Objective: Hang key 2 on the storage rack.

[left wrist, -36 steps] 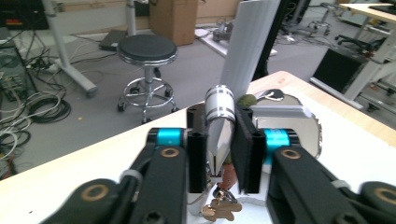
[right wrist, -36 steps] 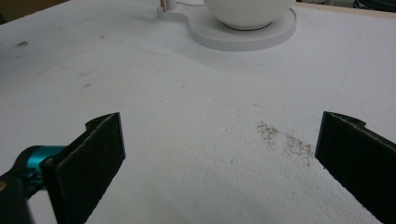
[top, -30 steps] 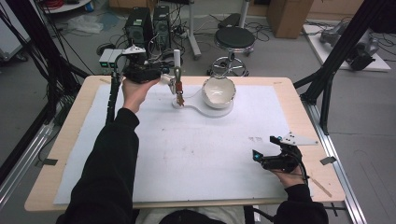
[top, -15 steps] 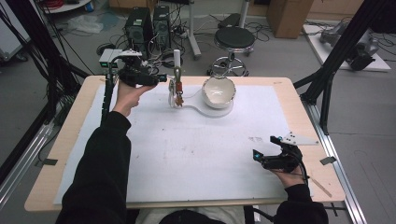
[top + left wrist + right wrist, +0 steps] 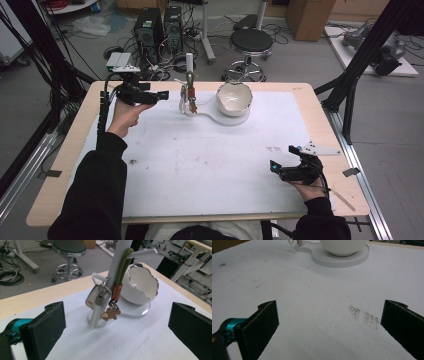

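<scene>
A: Quick status. Your left gripper (image 5: 162,94) sits at the far left of the table (image 5: 300,90), jaws spread wide, aimed at the key bunch (image 5: 103,303). Nothing is between the jaws.

B: Where are the keys exactly?

A: Hanging on the white stand (image 5: 117,267), far middle of the table, just left of the white bowl (image 5: 142,286). A green strap (image 5: 122,267) loops over an upper peg; a grey fob and a tan tag dangle near the stand's foot. In the left gripper view they hang between your two jaws but farther off, not touched.

B: So not grabbed yet?

A: No. I judge you're at the approach: lined up, close, no contact. Left to do: move in, close on the bunch or strap, lift it off the peg.

B: And the right gripper (image 5: 281,165)?

A: Near right of the table, jaws spread, holding nothing, resting over the bare white sheet (image 5: 317,315). Well apart from the stand. Looks idle.

B: Bowl?

A: It looks empty, sitting on the stand's round base.
</scene>
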